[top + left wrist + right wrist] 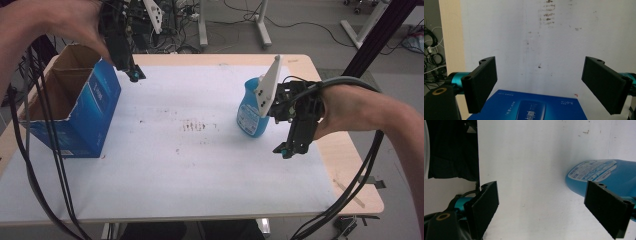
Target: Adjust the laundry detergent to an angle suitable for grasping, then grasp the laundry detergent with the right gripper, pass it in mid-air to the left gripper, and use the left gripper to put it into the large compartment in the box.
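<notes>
On top of the counter, which has a white sheet over a pale wood top, stand two things. Near its left edge sits a blue cardboard box with its brown flaps open at the top. Over on the right side stands a blue plastic bottle with a white and blue label on it. Both of them are well apart, with bare white sheet between them. Some small brown marks show in the middle of the sheet.

Up above the far right corner of the box hangs the left hand-held gripper, held in a person's left hand. Its black jaws point down and stand wide apart with nothing between them. Looking along those jaws in the left gripper view, the left hand-held gripper has the blue side of the box low between the jaws, and the jaws do not touch it.

Just beside the bottle, on its right, is the right hand-held gripper, held in the person's right hand. Its jaws point down at the sheet and also stand wide apart, holding nothing. From the right gripper view, the right hand-held gripper has the bottle lying just behind one jaw, not between the two. Black cables trail from both hand-held grippers down past the near edge.
</notes>
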`<state>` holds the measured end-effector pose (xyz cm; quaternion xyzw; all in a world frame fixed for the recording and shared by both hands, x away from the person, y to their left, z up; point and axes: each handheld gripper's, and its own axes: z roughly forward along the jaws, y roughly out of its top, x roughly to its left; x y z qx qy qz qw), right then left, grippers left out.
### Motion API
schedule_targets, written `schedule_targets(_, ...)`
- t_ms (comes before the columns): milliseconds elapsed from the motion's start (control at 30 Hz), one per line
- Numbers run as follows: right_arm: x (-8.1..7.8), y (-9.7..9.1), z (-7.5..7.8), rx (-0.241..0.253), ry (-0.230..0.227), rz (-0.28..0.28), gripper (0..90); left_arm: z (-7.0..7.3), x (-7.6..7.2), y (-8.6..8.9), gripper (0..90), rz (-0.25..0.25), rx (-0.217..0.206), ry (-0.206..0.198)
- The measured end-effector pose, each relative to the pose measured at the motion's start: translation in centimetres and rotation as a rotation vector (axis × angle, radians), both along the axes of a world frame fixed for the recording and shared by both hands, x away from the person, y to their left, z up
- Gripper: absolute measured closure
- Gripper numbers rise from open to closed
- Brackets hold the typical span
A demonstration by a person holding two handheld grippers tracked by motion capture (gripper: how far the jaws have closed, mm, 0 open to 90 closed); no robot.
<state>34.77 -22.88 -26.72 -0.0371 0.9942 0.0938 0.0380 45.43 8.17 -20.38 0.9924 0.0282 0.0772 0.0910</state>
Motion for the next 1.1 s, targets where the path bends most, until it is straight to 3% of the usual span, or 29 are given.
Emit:
schedule_targets(600,0.0,0.0,0.0,0.0,-0.005,0.002,11.9,-0.2,-0.3,0.5,13.1,0.013,0.009,0.009)
schedule_targets(767,-0.1,-0.2,0.2,0.014,-0.024,-0.002,11.9,0.0,-0.2,0.5,13.1,0.018,-0.01,0.003)
schedule_targets(900,-0.5,-0.7,0.2,0.048,-0.037,-0.018,11.9,-0.1,0.0,0.3,13.1,0.011,-0.014,-0.002)
schedule_targets(1100,-0.3,-1.9,-0.3,0.075,-0.081,-0.099,11.9,-0.4,0.3,0.2,13.1,0.009,-0.021,-0.005)
